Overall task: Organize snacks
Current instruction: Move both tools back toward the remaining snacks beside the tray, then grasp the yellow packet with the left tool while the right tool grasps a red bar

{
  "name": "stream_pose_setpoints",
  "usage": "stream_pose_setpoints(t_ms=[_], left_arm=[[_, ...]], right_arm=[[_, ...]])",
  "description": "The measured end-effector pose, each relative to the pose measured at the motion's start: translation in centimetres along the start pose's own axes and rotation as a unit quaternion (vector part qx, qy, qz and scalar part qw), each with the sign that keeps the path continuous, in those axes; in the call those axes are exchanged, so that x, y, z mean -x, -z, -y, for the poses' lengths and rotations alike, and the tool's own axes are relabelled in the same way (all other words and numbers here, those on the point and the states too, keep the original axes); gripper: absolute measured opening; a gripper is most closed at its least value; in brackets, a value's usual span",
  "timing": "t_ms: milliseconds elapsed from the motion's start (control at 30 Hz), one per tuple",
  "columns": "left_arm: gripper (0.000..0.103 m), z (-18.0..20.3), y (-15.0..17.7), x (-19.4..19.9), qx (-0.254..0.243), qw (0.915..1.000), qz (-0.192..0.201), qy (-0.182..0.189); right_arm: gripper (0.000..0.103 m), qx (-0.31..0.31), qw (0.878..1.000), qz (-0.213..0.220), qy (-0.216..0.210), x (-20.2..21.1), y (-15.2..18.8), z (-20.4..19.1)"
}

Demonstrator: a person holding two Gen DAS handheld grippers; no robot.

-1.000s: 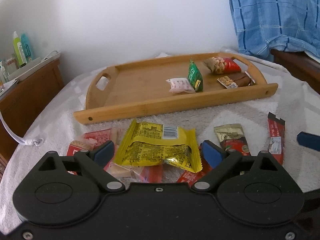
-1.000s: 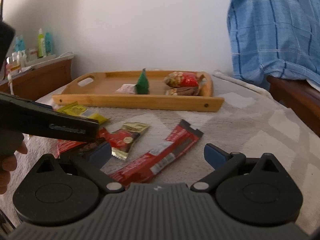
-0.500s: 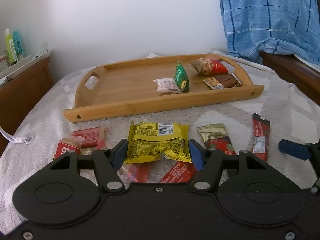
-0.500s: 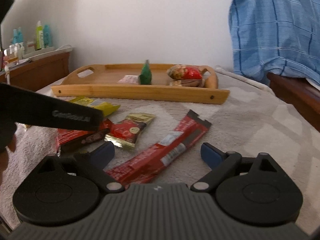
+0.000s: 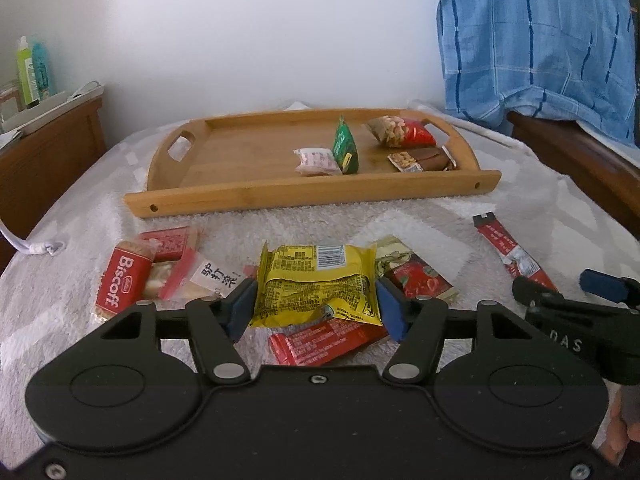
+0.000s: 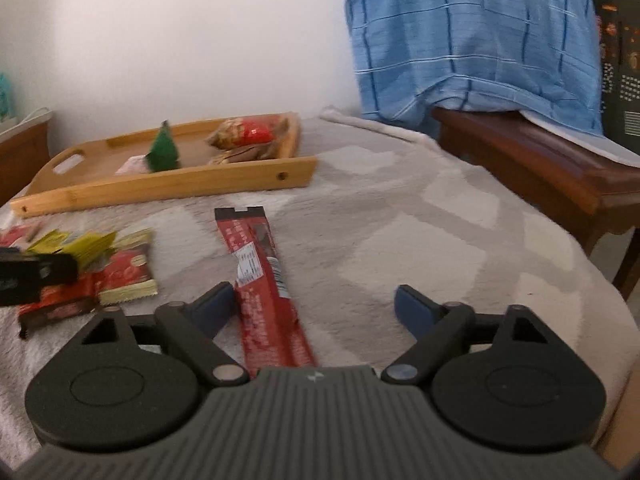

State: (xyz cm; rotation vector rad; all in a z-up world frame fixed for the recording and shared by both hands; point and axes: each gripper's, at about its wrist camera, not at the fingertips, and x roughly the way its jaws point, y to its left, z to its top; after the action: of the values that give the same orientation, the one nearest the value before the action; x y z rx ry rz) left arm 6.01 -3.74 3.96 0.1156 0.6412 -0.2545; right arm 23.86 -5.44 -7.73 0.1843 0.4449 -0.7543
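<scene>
left tongs [image 5: 316, 306] pinch the yellow snack packet [image 5: 316, 284] on the blanket [image 5: 400, 224] before the wooden tray [image 5: 256, 152]; right tongs [image 6: 314, 306], just closing, still spread around the red stick pack [image 6: 260, 276].

Crinkled yellow snack packet [image 5: 316, 284] with black print, white barcode; long red stick sachet [image 6: 264, 284]; tan wooden tray [image 5: 312, 196]; blue striped cloth [image 6: 472, 40]; grey-white patterned blanket [image 6: 400, 232].
</scene>
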Motion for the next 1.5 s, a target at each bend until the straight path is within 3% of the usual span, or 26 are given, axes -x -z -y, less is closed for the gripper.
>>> stream_pose_setpoints(t_ms=[133,433,600,733,800,867,933,967,1033,1300,1500], left_arm=[[0.070,-0.2,-0.1,0.0,-0.007,0.9999,0.012,-0.003],[0.081,-0.1,0.0,-1.7,-0.005,1.0000,0.000,-0.001],[0.090,-0.5,-0.5,-1.3,0.007,0.9992,0.040,0.003],[0.090,-0.8,-1.2,-2.8,0.004,0.9999,-0.006,0.012],[0.090,-0.6,-1.1,-2.9,-0.009,0.9997,-0.004,0.020],[0.088,-0.7,-1.1,-3.2,0.011,0.9984,-0.027,0.048],[0.077,-1.2,-1.0,-3.6,0.058,0.9943,-0.053,0.072],[0.076,-1.4,-1.0,-3.6,0.074,0.9926,-0.056,0.078],[0.061,-1.3,-0.9,-3.4,0.079,0.9933,-0.049,0.069],[0.054,-1.3,-1.4,-2.7,0.089,0.9942,-0.040,0.046],[0.054,-0.9,-2.3,-1.7,0.062,0.9978,-0.012,0.020]], right_arm=[[0.072,0.001,1.000,0.005,-0.012,0.1,-0.1,-0.1],[0.059,0.013,0.998,0.016,-0.058,0.0,-0.1,-1.3],[0.051,0.012,0.998,0.020,-0.066,0.0,-0.2,-1.5],[0.046,0.003,0.998,0.019,-0.065,-0.1,-0.3,-1.2],[0.045,0.001,0.998,0.020,-0.064,-0.2,-0.3,-1.1],[0.045,-0.003,0.998,0.018,-0.066,-0.2,-0.4,-1.1],[0.041,-0.018,0.997,0.015,-0.079,-0.3,-0.5,-0.8],[0.039,-0.029,0.995,0.013,-0.090,-0.3,-0.6,-0.6],[0.032,-0.047,0.993,0.007,-0.105,-0.5,-0.8,-0.2],[0.030,-0.070,0.991,0.002,-0.116,-0.8,-1.2,0.2],[0.030,-0.091,0.988,-0.001,-0.121,-0.9,-1.7,0.9]])
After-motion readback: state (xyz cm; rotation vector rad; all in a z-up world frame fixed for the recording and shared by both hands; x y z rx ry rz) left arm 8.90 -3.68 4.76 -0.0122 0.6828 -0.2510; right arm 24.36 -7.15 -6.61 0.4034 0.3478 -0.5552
